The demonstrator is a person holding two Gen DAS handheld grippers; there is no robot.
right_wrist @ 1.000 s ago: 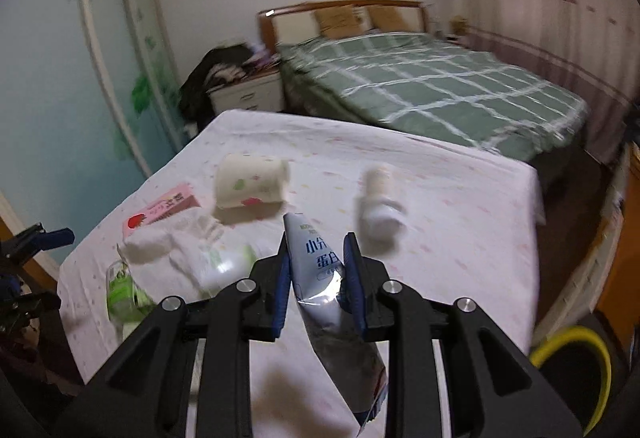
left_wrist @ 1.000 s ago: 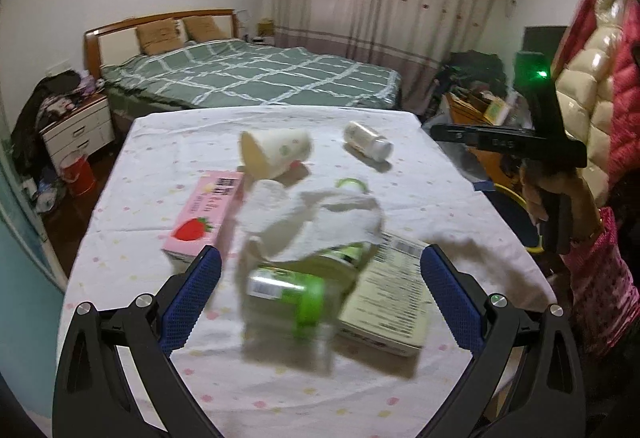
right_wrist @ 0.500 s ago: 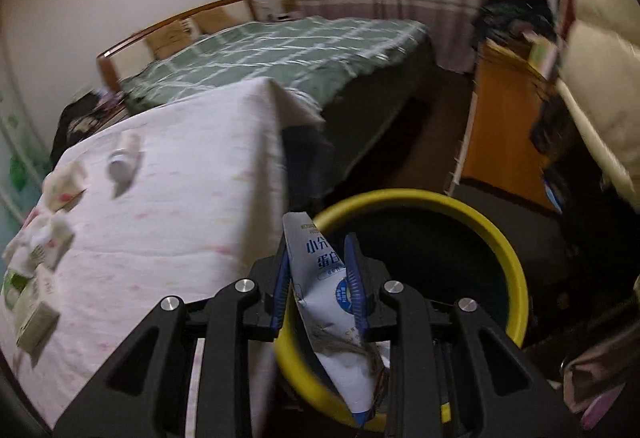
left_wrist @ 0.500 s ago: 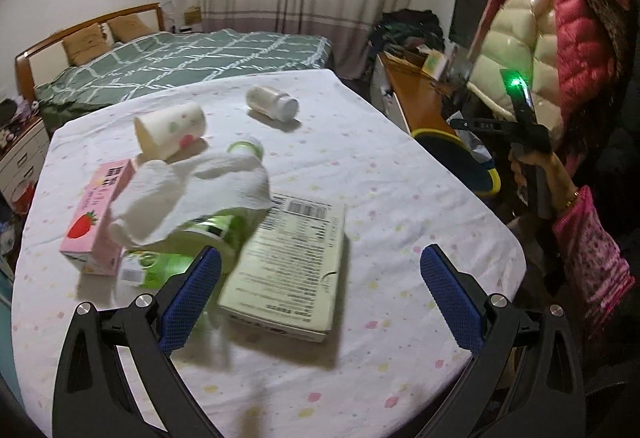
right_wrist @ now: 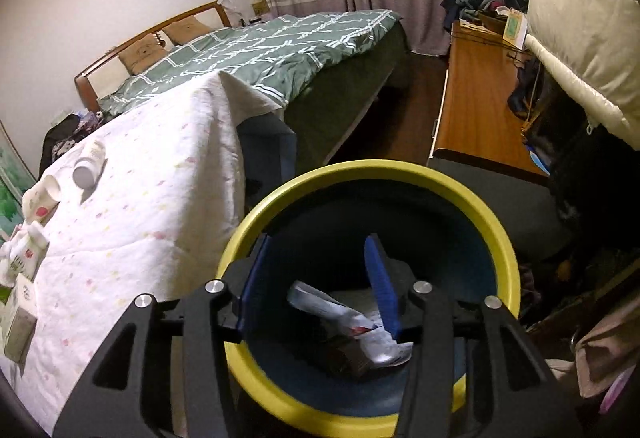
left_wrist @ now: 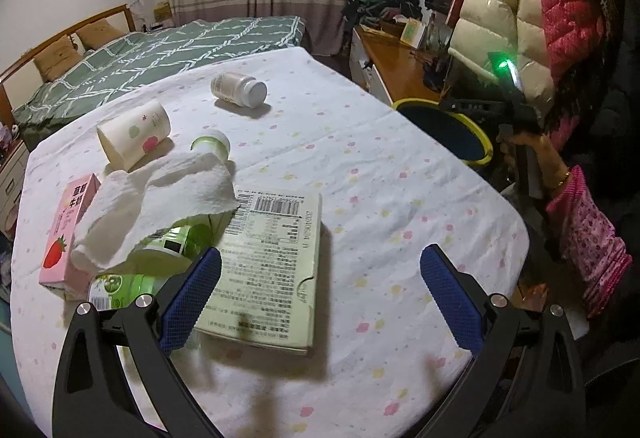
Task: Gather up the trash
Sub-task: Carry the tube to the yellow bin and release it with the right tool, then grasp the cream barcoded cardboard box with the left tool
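Observation:
My right gripper [right_wrist: 318,278] is open over the yellow-rimmed bin [right_wrist: 360,173]; a blue-and-white pouch [right_wrist: 352,322] lies inside the bin below it. My left gripper [left_wrist: 316,286] is open and empty above the table, over a flat pale green box [left_wrist: 272,258]. Beside the box lie a white crumpled tissue [left_wrist: 160,201], green bottles [left_wrist: 160,258], a pink strawberry milk carton [left_wrist: 66,230], a tipped paper cup [left_wrist: 134,135] and a white pill bottle [left_wrist: 240,89]. The bin also shows in the left wrist view [left_wrist: 480,141], with the right gripper above it.
The table wears a white dotted cloth [left_wrist: 360,177]; its right edge meets the bin. A bed [right_wrist: 260,65] stands behind, a wooden desk [right_wrist: 476,105] to the right. The person in a red and cream jacket [left_wrist: 540,17] stands at the table's right.
My right gripper opened and let go of the pouch, which dropped into the bin. My left gripper shifted slightly closer over the pale green box.

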